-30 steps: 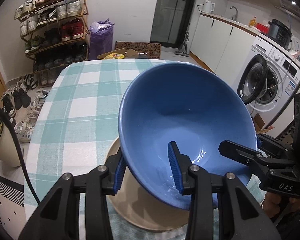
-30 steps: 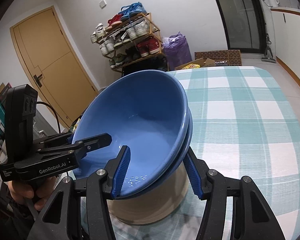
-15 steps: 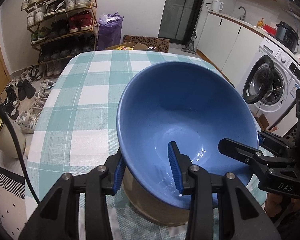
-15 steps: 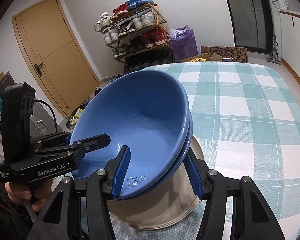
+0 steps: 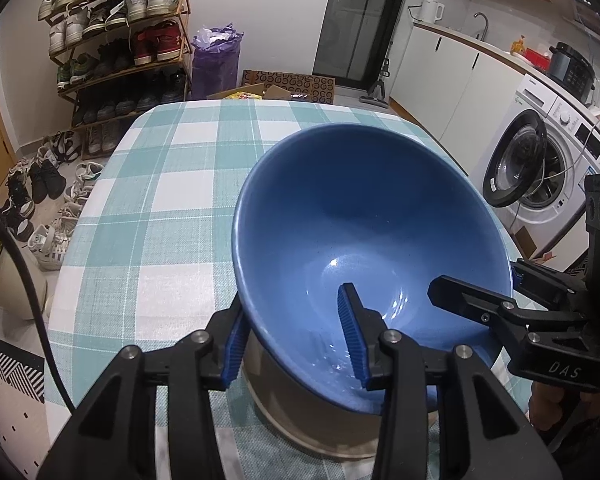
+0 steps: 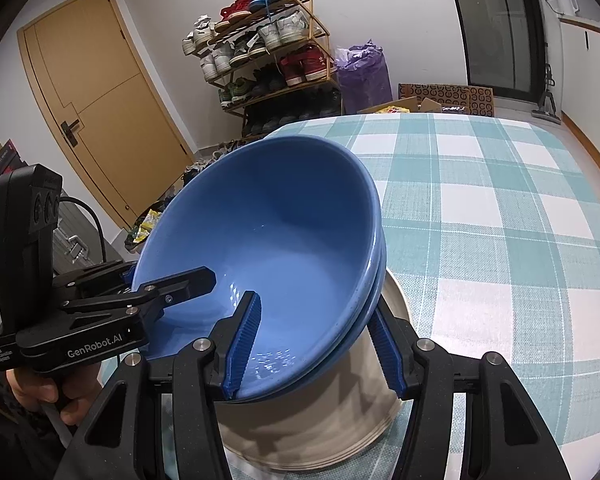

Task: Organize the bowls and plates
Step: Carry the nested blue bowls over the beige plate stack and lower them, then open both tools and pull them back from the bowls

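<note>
Stack of two glossy blue ceramic bowls [image 6: 276,240] tilted over beige plates [image 6: 320,420] on counter | right gripper [image 6: 316,344] jaws clamped on rim | left gripper [image 5: 296,340] jaws opening around opposite rim, steadying it, I guess

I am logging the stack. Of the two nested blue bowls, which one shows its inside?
The upper blue bowl: its inside faces the camera. The lower blue bowl shows only a thin rim beneath it.
</note>
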